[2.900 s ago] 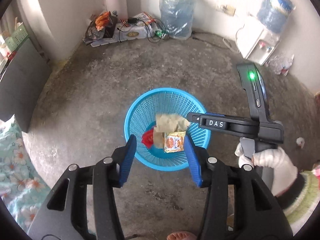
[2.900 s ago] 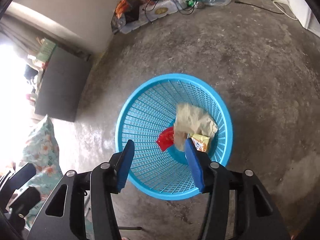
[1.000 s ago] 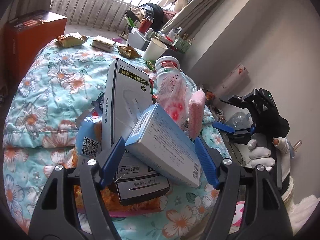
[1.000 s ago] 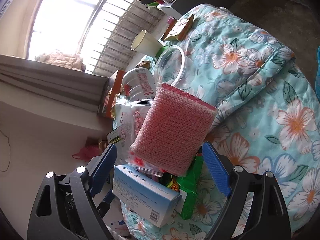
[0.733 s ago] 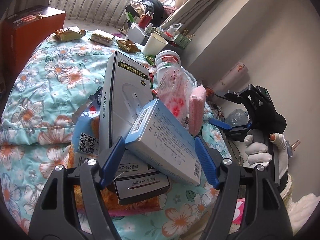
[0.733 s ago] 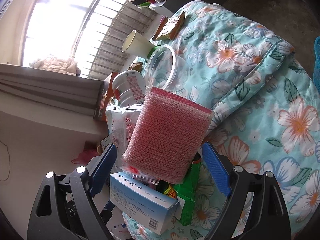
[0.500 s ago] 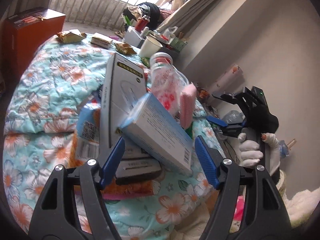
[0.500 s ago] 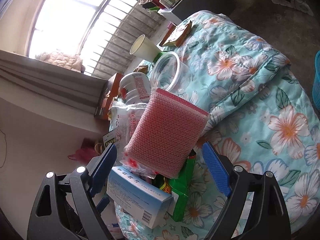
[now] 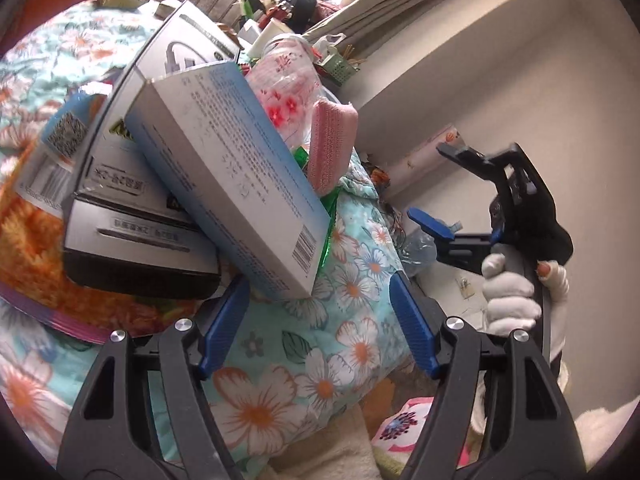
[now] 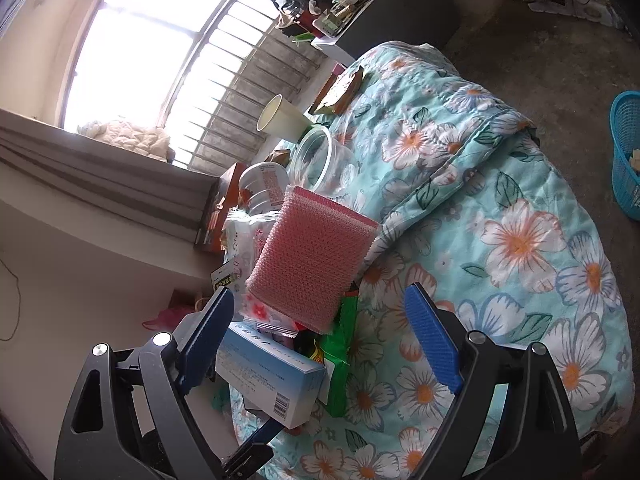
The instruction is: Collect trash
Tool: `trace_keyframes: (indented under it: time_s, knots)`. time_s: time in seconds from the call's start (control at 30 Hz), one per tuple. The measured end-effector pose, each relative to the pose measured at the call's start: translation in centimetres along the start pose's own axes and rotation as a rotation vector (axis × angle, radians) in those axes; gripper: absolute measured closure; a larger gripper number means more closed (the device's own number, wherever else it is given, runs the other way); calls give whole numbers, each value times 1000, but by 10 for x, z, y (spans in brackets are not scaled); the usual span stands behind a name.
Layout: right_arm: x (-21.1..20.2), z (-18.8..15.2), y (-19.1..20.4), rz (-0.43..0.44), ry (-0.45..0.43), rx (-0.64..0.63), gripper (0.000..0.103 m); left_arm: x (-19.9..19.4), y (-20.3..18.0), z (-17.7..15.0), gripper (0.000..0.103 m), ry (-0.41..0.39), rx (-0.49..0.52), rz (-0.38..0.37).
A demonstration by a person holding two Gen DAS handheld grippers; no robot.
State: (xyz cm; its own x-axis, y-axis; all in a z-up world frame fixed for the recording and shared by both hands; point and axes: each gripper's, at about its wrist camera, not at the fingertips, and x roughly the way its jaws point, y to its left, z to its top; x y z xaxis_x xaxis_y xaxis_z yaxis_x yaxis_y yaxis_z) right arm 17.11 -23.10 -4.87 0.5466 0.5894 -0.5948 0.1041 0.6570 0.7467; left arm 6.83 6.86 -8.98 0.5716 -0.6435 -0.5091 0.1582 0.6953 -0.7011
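A pile of trash lies on a floral quilt (image 9: 352, 292). In the left wrist view a white-and-blue carton (image 9: 224, 184) leans on a grey-and-black box (image 9: 132, 220). Its lower corner sits just above my left gripper (image 9: 318, 320), which is open and grips nothing. Behind the carton are a pink sponge (image 9: 332, 144) and a flowered plastic bag (image 9: 288, 92). In the right wrist view my right gripper (image 10: 320, 336) is open, with the pink sponge (image 10: 316, 256) just beyond its tips. The carton (image 10: 272, 372) and a green packet (image 10: 340, 360) lie below the sponge.
A gloved hand (image 9: 508, 296) holds the right gripper at the quilt's right side. A clear tub (image 10: 320, 156), a paper cup (image 10: 280, 118) and a noodle cup (image 10: 266, 184) stand behind the pile. The blue basket (image 10: 628, 156) is on the concrete floor at the far right.
Both grippers left the blue basket and came to the pile on the quilt. In the last second the left one dropped, so the carton now sits above its jaws. The right backed off slightly.
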Motion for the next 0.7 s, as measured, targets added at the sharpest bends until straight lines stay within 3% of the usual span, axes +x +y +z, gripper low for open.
trace_keyframes:
  time_s: [0.4, 0.5, 0.7]
  knots:
    - [-1, -1, -10, 9, 7, 17, 18, 12, 10, 4, 35, -105, -202, 105]
    - [0, -3, -11, 12, 9, 17, 18, 12, 7, 5, 36, -140, -201, 124]
    - [0, -4, -13, 13, 14, 20, 18, 17, 5, 1, 64, -133, -207, 110]
